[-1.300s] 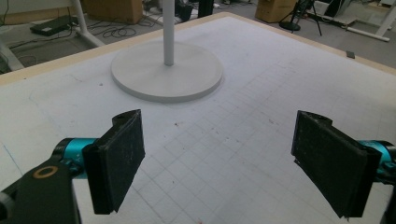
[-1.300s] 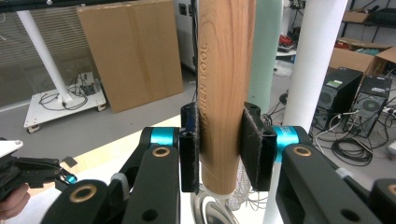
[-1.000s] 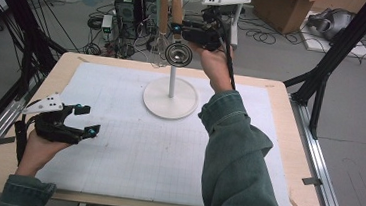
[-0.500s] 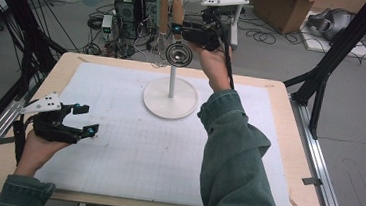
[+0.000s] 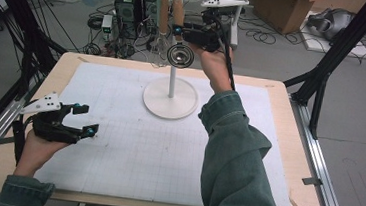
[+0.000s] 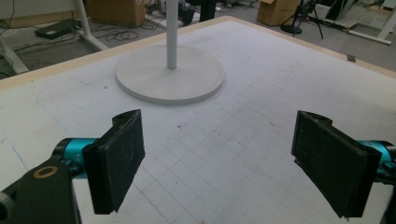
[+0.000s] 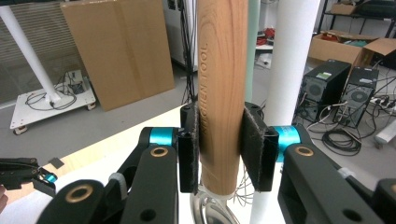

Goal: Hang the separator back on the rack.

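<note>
A white stand with a round base (image 5: 170, 102) rises at the back middle of the table, and utensils hang from its top. My right gripper (image 5: 179, 31) is raised there, shut on the wooden handle (image 7: 223, 93) of one utensil. The handle is stamped "KITCHEN TOOL" and its round metal head (image 5: 180, 55) hangs just below the jaws. In the right gripper view my right gripper (image 7: 220, 149) has both pads against the handle, with the stand's pole (image 7: 292, 60) right behind. My left gripper (image 5: 81, 119) rests low at the table's left, open with nothing between its pads. In its own view my left gripper (image 6: 219, 154) faces the base (image 6: 170, 77).
A second wooden-handled utensil (image 5: 164, 8) hangs beside the gripped one. A white gridded mat (image 5: 132, 148) covers the wooden table. Black frame legs (image 5: 324, 70) stand at the right. Computer cases (image 5: 129, 3), cables and cardboard boxes (image 5: 280, 6) lie on the floor beyond the far edge.
</note>
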The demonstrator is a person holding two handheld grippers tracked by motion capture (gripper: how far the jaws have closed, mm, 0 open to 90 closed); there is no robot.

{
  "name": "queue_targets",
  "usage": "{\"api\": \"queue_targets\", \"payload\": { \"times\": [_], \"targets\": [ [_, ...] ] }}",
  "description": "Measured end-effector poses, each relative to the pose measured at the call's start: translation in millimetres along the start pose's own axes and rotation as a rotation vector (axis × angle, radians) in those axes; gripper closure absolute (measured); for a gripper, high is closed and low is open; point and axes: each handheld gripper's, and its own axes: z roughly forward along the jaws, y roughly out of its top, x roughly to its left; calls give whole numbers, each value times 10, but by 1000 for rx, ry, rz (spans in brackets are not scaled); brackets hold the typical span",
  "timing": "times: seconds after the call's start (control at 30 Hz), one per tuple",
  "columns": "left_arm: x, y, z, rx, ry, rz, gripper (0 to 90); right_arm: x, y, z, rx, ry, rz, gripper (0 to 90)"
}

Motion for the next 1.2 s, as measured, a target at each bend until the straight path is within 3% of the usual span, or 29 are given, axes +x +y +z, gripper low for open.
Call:
{"api": "queue_targets", "payload": {
  "times": [0.53,0.93,1.2],
  "targets": [
    [8,0,-10,2,1,0,176,-15,-14,-18,-11,9,13,661],
    [16,-16,16,16,-6,-8,172,-54,-173,-189,-20,21,26,432],
    [10,-39,58,33,-12,-14,160,-55,-404,-366,-20,10,30,310]
  ]
}}
